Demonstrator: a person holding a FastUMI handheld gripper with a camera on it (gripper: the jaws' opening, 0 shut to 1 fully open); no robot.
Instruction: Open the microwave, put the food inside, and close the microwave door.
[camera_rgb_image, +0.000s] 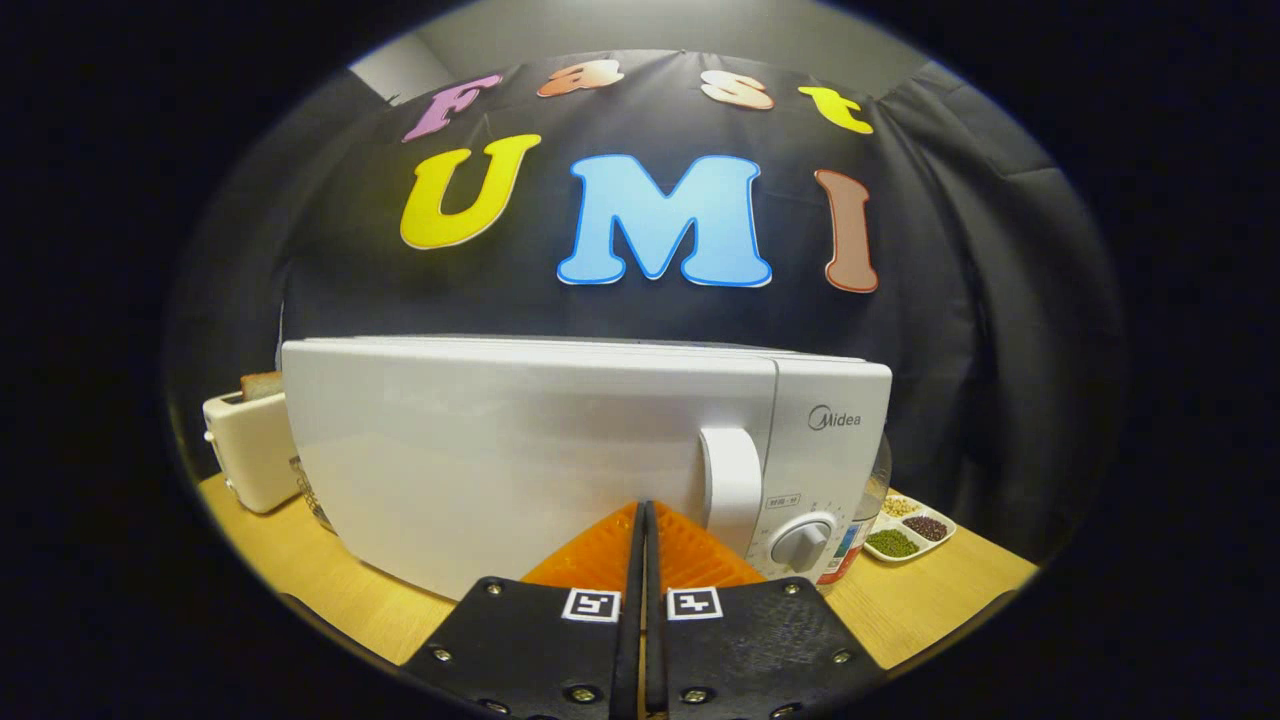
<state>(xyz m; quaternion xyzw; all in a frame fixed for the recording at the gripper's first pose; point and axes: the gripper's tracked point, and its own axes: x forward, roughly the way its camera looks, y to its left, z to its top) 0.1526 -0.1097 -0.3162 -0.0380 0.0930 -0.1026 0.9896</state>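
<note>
Straight ahead, a white box-shaped microwave (520, 450) with a glossy door, door shut flush, standing on the pale wooden worktop (300, 570). On the microwave's front, toward its right end, an upright white bar handle (732, 485); right of that handle, the control strip with a round grey-and-white dial (802, 543) low down.

Tool (642, 525) just in front of the microwave door, pointed at the lower part of it a little left of the handle. Fingers (600, 550) pressed together with only a thin dark seam between them, nothing gripped. Tips very close to the door; touching or not, cannot tell.

Left of the microwave, partly behind its corner, a cream-coloured slot toaster (245, 450) with a brown slice of bread (262, 383) standing up out of the top. Between toaster and microwave, a bit of clear glassware (310, 495), mostly hidden.

Right of the microwave, tucked against its side, a clear plastic container (868, 505) with a coloured label. Further right of the microwave, a white divided dish (905, 530) on the worktop, holding green beans, dark reddish beans and pale grains in separate compartments.

Behind the microwave, black cloth booth wall (960, 350).
</note>
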